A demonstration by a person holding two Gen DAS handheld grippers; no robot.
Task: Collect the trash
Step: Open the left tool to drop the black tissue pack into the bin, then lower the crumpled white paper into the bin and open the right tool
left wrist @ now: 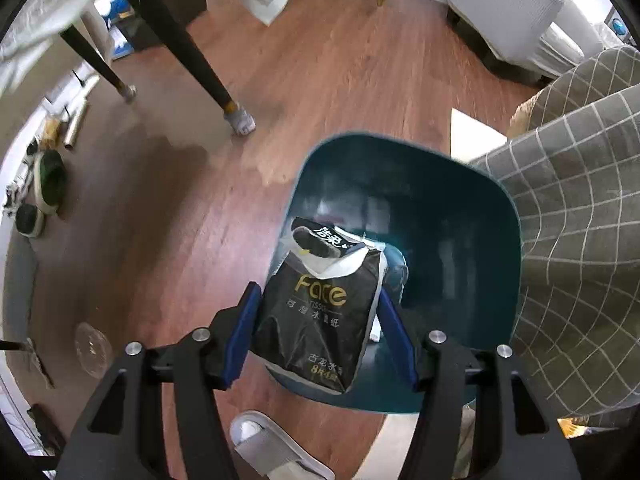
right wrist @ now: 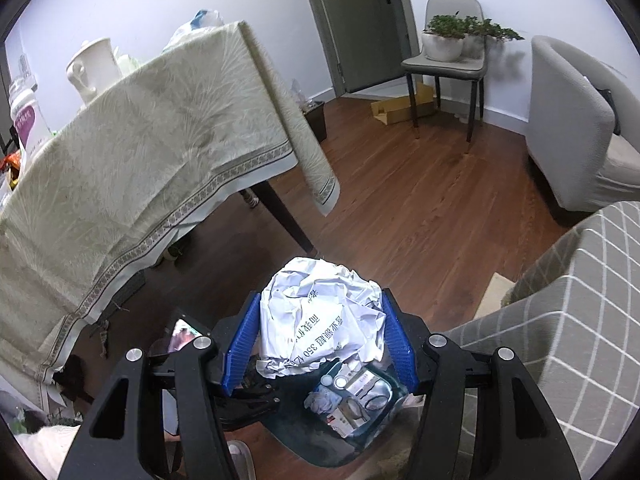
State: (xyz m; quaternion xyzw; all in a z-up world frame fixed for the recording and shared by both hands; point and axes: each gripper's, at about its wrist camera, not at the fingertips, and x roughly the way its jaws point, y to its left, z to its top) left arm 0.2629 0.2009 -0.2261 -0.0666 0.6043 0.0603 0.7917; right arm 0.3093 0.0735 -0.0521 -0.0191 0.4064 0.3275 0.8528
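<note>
Over a teal trash bin [left wrist: 460, 216] standing on the wood floor, the left gripper [left wrist: 316, 320] clamps a black tissue packet [left wrist: 320, 312] between its blue pads, holding it above the bin's near-left rim, apparently so that a release drops it inside. The packet is glossy black with gold "Face" lettering and a torn white flap at the top; it looks soft and nearly empty. To the right of the bin hangs a grey checked cloth [left wrist: 580, 240]. The right gripper [right wrist: 318, 320] grips a crumpled ball of white printed paper [right wrist: 320, 316], poised above the same bin [right wrist: 320, 440], where small cartons and wrappers [right wrist: 356, 396] already lie. The ball is tightly wadded, with black print across its creases, and fills the jaws' span.
</note>
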